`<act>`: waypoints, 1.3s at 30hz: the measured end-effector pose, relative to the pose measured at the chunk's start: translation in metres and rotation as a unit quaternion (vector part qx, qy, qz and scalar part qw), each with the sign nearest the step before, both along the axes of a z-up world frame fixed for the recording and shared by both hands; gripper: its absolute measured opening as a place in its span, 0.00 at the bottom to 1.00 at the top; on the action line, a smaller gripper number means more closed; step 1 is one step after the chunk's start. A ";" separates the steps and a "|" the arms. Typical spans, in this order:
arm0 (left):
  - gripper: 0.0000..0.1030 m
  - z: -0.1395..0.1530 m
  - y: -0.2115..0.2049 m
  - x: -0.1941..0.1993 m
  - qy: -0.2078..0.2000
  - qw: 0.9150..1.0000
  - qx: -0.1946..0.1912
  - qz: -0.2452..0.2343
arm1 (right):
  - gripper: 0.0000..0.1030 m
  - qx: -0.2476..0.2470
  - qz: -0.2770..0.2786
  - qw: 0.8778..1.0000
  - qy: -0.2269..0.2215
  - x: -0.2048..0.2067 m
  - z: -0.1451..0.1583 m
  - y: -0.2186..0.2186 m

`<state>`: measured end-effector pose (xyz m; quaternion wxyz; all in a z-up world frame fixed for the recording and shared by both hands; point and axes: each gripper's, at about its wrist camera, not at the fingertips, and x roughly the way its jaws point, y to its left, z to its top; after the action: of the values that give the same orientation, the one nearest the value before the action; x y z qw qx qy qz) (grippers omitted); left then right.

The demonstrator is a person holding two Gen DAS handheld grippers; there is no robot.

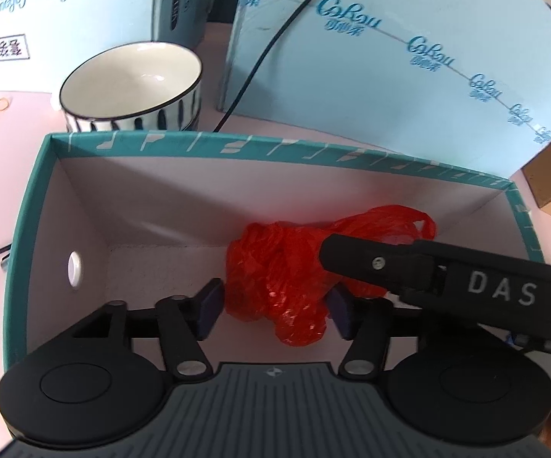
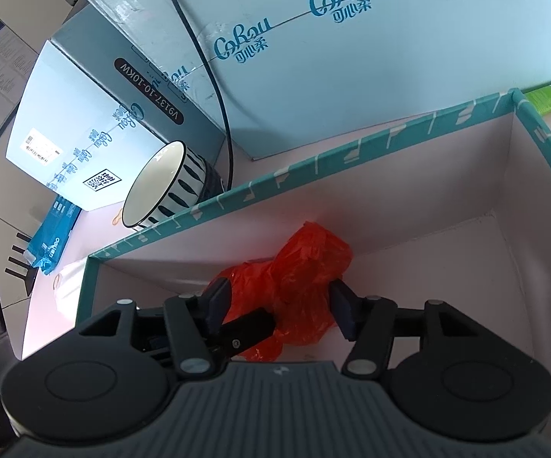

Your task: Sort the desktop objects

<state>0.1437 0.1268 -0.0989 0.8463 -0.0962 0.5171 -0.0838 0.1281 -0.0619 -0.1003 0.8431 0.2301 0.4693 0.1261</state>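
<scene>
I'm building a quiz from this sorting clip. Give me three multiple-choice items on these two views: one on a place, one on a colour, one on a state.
1. Where is the plastic bag?
A. in the bowl
B. in the teal box
C. on the blue carton

2. What colour is the bag?
A. red
B. green
C. white

3. What is in the bowl?
A. the bag
B. a bottle
C. nothing

Key: B, the plastic bag lies on the floor of the teal box; A, it is bright red; C, the bowl shows only its bare white inside.
</scene>
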 end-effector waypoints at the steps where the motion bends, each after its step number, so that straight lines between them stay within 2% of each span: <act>1: 0.60 -0.001 0.000 0.001 0.003 1.000 0.001 0.003 | 0.61 0.000 -0.002 1.000 0.001 0.000 0.000 0.000; 3: 0.61 -0.001 0.000 0.001 0.004 1.000 0.001 0.004 | 0.69 0.000 -0.004 1.000 0.006 0.001 -0.001 -0.001; 7: 0.67 -0.001 0.000 0.002 0.009 1.000 0.007 0.007 | 0.71 -0.001 -0.006 1.000 0.013 0.001 -0.002 -0.002; 8: 0.69 -0.001 0.000 0.002 0.011 1.000 0.008 0.009 | 0.74 -0.001 -0.007 1.000 0.015 0.001 -0.002 -0.002; 9: 0.71 -0.001 0.000 0.002 0.012 1.000 0.008 0.011 | 0.81 -0.001 -0.009 1.000 0.016 0.001 -0.002 -0.003; 11: 0.72 -0.002 0.001 0.003 0.014 1.000 0.009 0.015 | 0.85 -0.001 -0.013 1.000 0.016 0.000 -0.002 -0.004; 23: 0.75 0.000 0.002 0.004 0.017 0.999 0.015 0.024 | 0.87 0.003 -0.023 1.000 0.013 -0.002 -0.001 -0.007; 39: 0.75 0.007 0.002 0.002 -0.002 0.999 0.034 0.039 | 0.87 0.013 -0.040 0.999 -0.011 -0.006 0.004 -0.013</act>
<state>0.1456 0.1289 -0.0917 0.8528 -0.0876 0.5137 -0.0335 0.1226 -0.0752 -0.0959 0.8496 0.2577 0.4489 0.1010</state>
